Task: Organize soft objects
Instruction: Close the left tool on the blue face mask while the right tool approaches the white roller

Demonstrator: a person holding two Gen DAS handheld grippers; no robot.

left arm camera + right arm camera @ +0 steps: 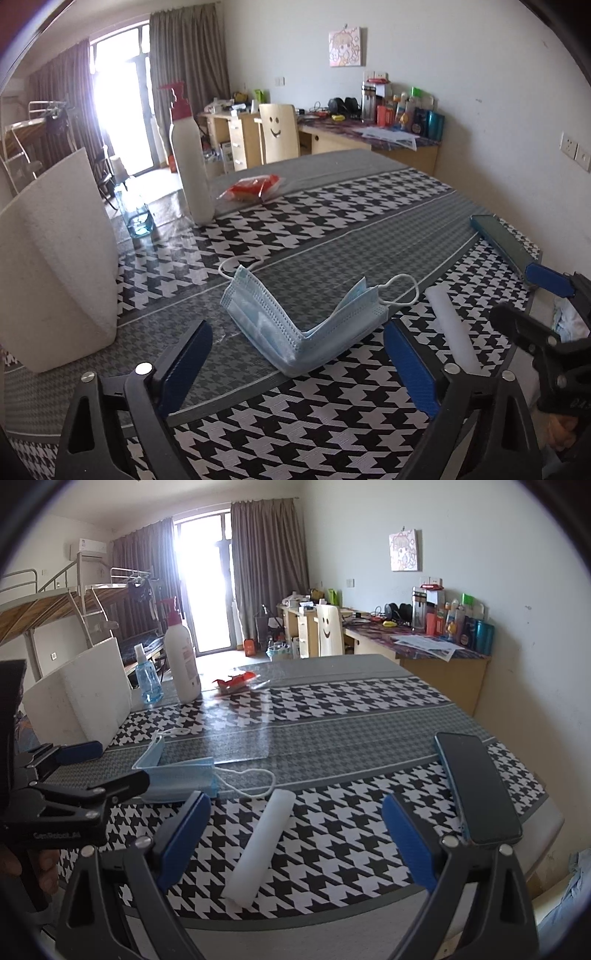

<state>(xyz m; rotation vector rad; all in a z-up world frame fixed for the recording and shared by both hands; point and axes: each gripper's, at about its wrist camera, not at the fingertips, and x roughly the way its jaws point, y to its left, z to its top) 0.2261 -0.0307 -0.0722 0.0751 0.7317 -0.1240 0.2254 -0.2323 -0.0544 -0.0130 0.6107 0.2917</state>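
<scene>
A folded pale-blue face mask (295, 325) with white ear loops lies on the houndstooth tablecloth (332, 206), its two halves standing up in a V. My left gripper (299, 369) is open, one blue pad on each side of the mask, neither touching it. In the right wrist view the mask (177, 775) lies at the left, partly behind the left gripper's fingers (122, 781). A white foam roll (262, 845) lies lengthwise between the open jaws of my right gripper (297, 842), untouched. The same roll (450, 325) shows right of the mask.
A white foam box (62, 258) stands at the left. Behind it are a blue spray bottle (135, 210), a tall white pump bottle (188, 158) and a red packet (251, 186). A dark phone (476, 786) lies at the right near the table's edge.
</scene>
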